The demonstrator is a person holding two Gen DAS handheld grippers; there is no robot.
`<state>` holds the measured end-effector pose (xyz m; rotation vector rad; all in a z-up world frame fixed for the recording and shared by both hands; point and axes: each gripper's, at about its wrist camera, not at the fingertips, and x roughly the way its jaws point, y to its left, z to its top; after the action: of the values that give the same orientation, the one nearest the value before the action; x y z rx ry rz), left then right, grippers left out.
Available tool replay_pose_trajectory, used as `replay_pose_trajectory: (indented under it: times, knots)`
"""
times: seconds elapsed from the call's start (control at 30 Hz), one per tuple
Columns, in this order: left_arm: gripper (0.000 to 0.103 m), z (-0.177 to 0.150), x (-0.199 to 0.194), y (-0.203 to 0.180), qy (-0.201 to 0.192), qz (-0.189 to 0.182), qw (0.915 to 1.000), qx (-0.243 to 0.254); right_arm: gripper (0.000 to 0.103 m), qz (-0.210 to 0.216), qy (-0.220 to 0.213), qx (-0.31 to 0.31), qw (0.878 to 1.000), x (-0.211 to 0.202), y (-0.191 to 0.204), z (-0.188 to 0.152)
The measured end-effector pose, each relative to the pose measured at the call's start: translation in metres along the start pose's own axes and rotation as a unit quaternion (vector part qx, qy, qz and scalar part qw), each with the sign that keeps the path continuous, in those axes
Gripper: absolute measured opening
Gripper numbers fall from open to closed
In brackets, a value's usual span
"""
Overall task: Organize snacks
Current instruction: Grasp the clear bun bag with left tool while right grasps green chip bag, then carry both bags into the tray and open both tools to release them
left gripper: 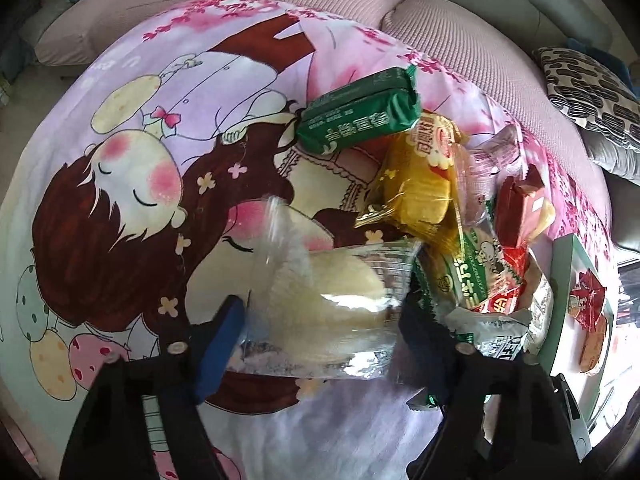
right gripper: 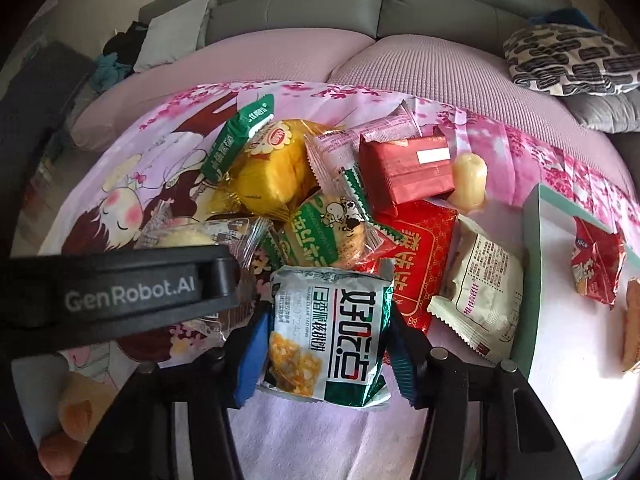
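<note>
A heap of wrapped snacks lies on a pink cartoon-print cloth (left gripper: 160, 128). In the left wrist view my left gripper (left gripper: 320, 332) is shut on a pale pastry in a clear wrapper (left gripper: 336, 288), with a pad against each side of the wrapper. In the right wrist view my right gripper (right gripper: 326, 360) is shut on a silver-and-green snack packet (right gripper: 328, 332) at the near edge of the heap. The left gripper's black body (right gripper: 120, 288) reaches in from the left, over the clear-wrapped pastry (right gripper: 188, 236). A mint-rimmed white tray (right gripper: 536, 248) on the right holds a red packet (right gripper: 596, 264).
The heap includes a green packet (left gripper: 356, 116), a yellow cake (right gripper: 268, 176), a green cow-print packet (right gripper: 324, 232), red packets (right gripper: 404, 172), a white packet (right gripper: 480, 288) and a pale jelly (right gripper: 468, 180). Behind are a sofa (right gripper: 300, 4) and a patterned pillow (right gripper: 568, 60).
</note>
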<state>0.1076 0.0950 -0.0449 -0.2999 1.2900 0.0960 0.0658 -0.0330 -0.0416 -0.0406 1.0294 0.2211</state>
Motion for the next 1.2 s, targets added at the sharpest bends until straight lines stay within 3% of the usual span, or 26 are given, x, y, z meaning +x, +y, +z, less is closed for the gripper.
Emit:
replay_pose_trajectory:
  times: [0.17,0.5,0.8,1.2]
  knots:
    - [0.064,0.0,-0.005,-0.003,-0.01,0.001,0.9999,0.004,0.052,0.005,0.001,0.008,1.0,-0.002,-0.004,-0.001]
    - [0.062,-0.005,-0.021,0.0,-0.026,0.005,0.9997,0.002,0.051,0.032,-0.001,0.034,0.999,-0.014,-0.015,-0.001]
    - [0.062,-0.009,-0.054,-0.001,-0.067,0.006,0.9977,0.003,0.051,0.045,-0.024,0.051,0.997,-0.042,-0.026,0.0]
    - [0.062,-0.014,-0.074,-0.026,-0.101,-0.007,0.9948,-0.001,0.051,0.034,-0.028,0.087,0.995,-0.058,-0.052,-0.003]
